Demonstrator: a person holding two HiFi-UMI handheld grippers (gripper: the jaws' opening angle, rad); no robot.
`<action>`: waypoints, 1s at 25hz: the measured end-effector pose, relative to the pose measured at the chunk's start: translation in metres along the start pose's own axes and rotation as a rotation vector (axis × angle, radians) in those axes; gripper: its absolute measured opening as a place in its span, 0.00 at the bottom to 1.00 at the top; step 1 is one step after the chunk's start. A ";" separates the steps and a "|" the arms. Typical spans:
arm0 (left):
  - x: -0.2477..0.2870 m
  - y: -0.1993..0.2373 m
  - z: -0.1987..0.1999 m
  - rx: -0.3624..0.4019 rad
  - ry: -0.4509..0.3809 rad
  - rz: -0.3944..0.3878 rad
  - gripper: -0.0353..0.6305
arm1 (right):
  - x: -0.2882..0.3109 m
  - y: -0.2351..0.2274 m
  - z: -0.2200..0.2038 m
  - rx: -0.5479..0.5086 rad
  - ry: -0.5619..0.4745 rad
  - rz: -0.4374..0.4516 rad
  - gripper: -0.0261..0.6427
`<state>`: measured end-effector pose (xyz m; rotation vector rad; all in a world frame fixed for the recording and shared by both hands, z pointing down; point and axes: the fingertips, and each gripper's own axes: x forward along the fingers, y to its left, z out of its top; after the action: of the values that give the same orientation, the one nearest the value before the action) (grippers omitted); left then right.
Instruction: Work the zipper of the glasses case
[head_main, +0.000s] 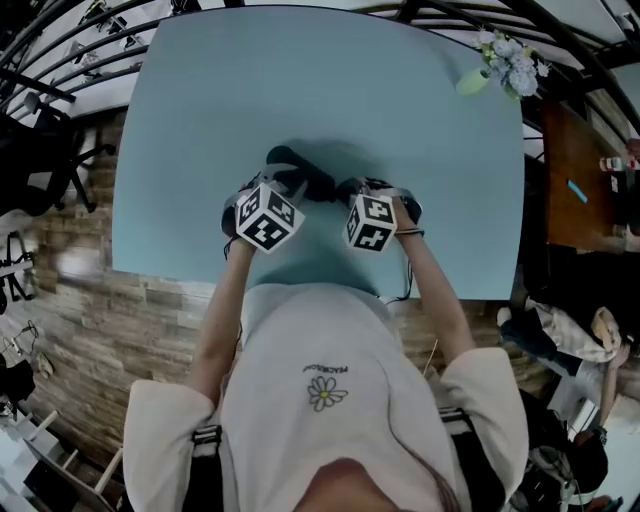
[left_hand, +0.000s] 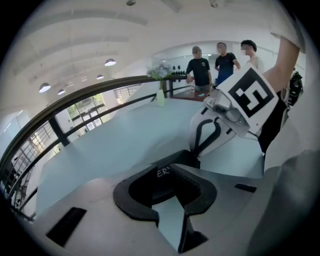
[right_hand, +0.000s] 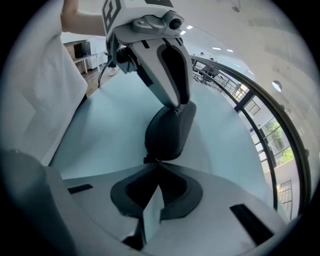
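A black glasses case (head_main: 308, 182) lies on the light blue table (head_main: 330, 90), just past the two marker cubes. My left gripper (head_main: 282, 186) is shut on one end of the case; in the left gripper view the black shell (left_hand: 161, 175) sits between its toothed pads. My right gripper (right_hand: 156, 161) is shut at the other end, its tips pinching the small zipper pull at the edge of the case (right_hand: 167, 131). In the right gripper view the left gripper's fingers (right_hand: 170, 70) clamp the far end. In the left gripper view the right gripper's fingers (left_hand: 207, 132) come down onto the case.
A small vase of flowers (head_main: 505, 62) stands at the table's far right corner. A brown table (head_main: 575, 180) is off to the right, and a railing curves round the far side. Three people (left_hand: 220, 60) stand beyond the table.
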<state>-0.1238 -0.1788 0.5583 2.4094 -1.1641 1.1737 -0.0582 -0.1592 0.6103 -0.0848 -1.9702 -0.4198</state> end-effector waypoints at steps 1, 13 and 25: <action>0.003 -0.005 0.004 0.025 0.000 -0.023 0.18 | -0.004 -0.005 -0.014 0.003 0.029 -0.024 0.05; 0.037 -0.025 0.020 0.185 0.067 -0.116 0.25 | -0.018 -0.004 -0.060 0.248 0.015 -0.082 0.05; 0.038 -0.030 0.016 0.228 0.093 -0.126 0.25 | -0.018 0.025 -0.038 0.290 0.017 0.052 0.05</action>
<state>-0.0788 -0.1888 0.5801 2.5158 -0.8803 1.4279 -0.0111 -0.1463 0.6147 0.0526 -1.9869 -0.0984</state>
